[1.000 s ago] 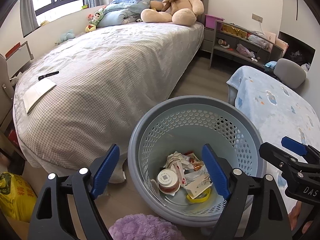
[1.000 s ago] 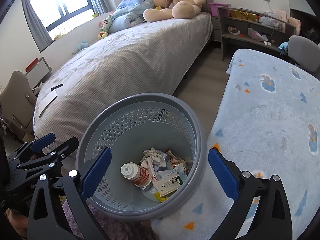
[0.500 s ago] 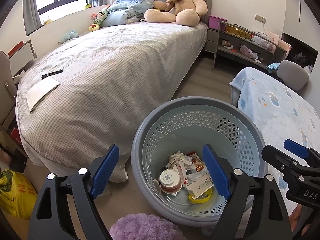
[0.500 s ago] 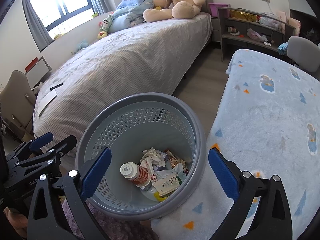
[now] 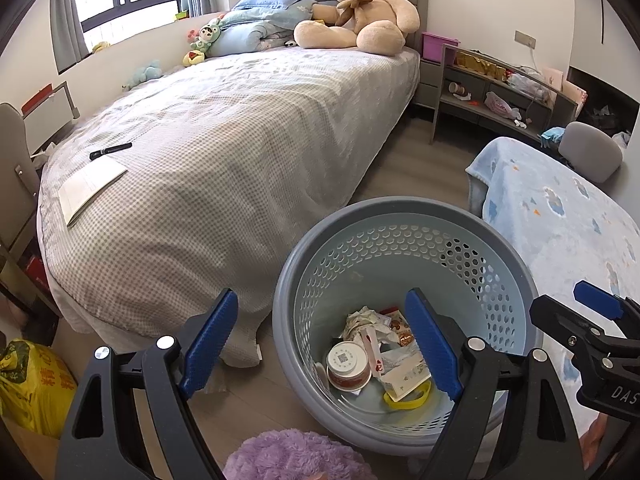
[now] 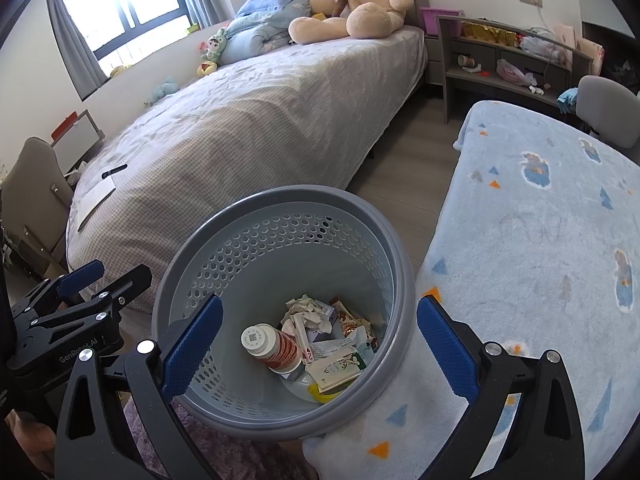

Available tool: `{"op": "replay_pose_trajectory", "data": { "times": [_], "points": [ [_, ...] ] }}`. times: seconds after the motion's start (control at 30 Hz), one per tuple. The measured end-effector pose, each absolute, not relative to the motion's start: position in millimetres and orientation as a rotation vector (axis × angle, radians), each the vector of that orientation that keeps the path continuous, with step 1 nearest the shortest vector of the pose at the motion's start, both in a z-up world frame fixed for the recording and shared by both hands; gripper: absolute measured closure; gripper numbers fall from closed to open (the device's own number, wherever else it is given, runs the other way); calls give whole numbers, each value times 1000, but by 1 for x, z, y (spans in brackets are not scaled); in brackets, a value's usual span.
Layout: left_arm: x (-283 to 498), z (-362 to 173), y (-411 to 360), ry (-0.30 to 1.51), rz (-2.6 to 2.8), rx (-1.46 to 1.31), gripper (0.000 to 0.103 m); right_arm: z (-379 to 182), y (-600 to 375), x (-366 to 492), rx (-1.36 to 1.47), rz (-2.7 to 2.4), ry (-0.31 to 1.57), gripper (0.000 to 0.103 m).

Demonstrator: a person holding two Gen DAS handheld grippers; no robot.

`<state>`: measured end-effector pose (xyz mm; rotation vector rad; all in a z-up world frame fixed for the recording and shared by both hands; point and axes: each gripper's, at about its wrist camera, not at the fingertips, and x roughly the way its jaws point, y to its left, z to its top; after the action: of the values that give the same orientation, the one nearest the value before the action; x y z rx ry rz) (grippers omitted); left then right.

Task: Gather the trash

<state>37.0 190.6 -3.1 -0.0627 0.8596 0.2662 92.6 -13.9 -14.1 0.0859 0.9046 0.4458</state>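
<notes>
Both the left claw (image 5: 320, 344) and the right claw (image 6: 320, 344) hang with fingers spread wide and nothing between them, above the grey perforated basket (image 5: 404, 208) on the wood floor between the bed (image 5: 240, 152) and a blue blanket (image 6: 540, 220). Inside the basket lies trash: a white-capped bottle (image 6: 272, 346), crumpled paper (image 6: 308, 310), a small carton (image 6: 340, 366) and wrappers (image 5: 394, 326)

Black-framed tongs (image 5: 320, 344), blue ribbed pads (image 5: 209, 336), silver screws
</notes>
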Motion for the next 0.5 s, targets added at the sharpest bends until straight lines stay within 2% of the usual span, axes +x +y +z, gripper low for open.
{"op": "replay_pose_trajectory", "data": {
  "times": [0.5],
  "points": [
    [37, -2, 190, 859, 264, -61, 21, -14, -13, 92, 84, 446, 905, 7]
  ]
}}
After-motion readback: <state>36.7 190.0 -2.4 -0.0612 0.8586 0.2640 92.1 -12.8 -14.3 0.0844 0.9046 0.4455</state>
